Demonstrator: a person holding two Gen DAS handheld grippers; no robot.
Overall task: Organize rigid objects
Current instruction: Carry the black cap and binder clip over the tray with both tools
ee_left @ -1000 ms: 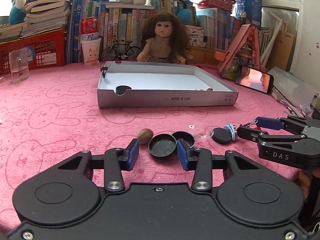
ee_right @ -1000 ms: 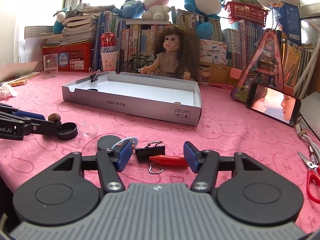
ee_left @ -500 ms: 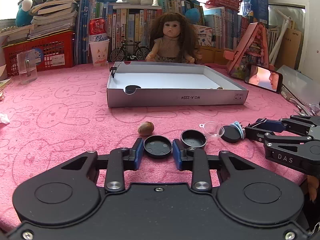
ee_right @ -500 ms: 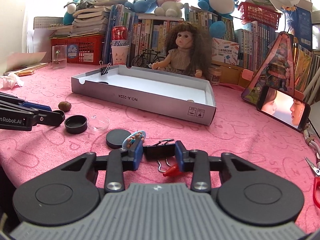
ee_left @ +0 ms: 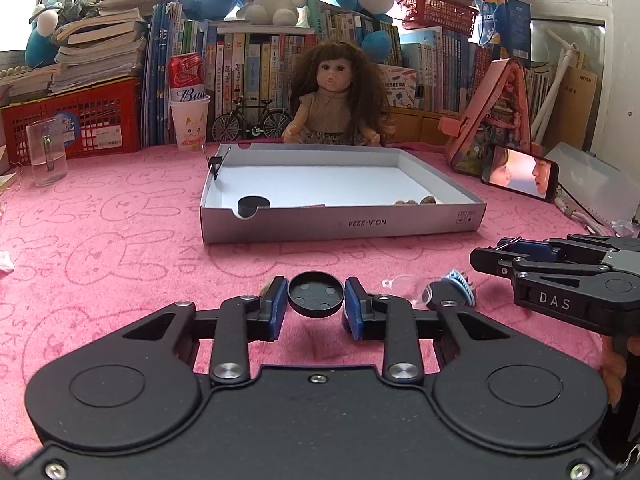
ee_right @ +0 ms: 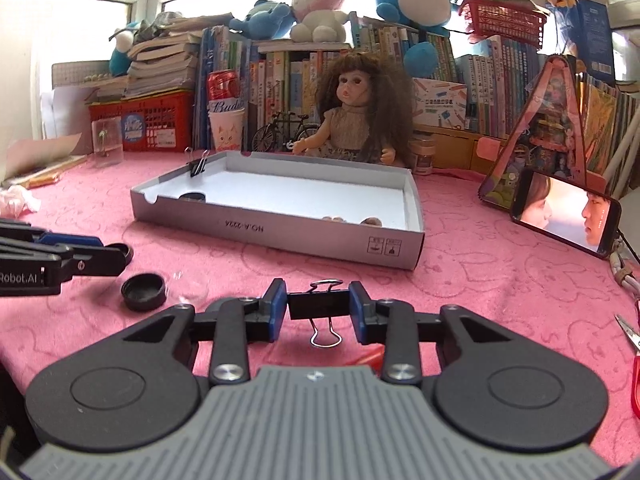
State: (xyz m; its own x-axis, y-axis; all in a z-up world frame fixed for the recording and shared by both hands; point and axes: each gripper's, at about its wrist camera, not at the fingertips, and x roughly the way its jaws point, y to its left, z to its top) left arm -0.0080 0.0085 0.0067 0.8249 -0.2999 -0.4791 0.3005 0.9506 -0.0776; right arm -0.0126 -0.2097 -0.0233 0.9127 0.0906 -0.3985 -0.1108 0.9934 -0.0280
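My left gripper (ee_left: 316,308) is shut on a round black lid (ee_left: 316,294) and holds it above the pink cloth. My right gripper (ee_right: 319,309) is shut on a black binder clip (ee_right: 319,305), lifted off the cloth. The grey cardboard tray (ee_left: 340,222) lies ahead, with a black lid (ee_left: 253,205) in its near left corner, a binder clip (ee_left: 215,162) on its left wall and small nuts (ee_left: 427,200) at the right. In the right wrist view the tray (ee_right: 280,230) is ahead and left.
On the cloth lie another black lid (ee_right: 143,291), a clear plastic cap (ee_left: 404,284), a black disc with a blue comb piece (ee_left: 454,292), a red item (ee_right: 366,358) and scissors (ee_right: 634,344). A phone (ee_right: 564,212), a doll (ee_left: 334,100), a glass (ee_left: 46,150) and books stand behind.
Both grippers have closed on their objects and lifted them: the left on the black lid, the right on the binder clip. Both have moved up and toward the tray.
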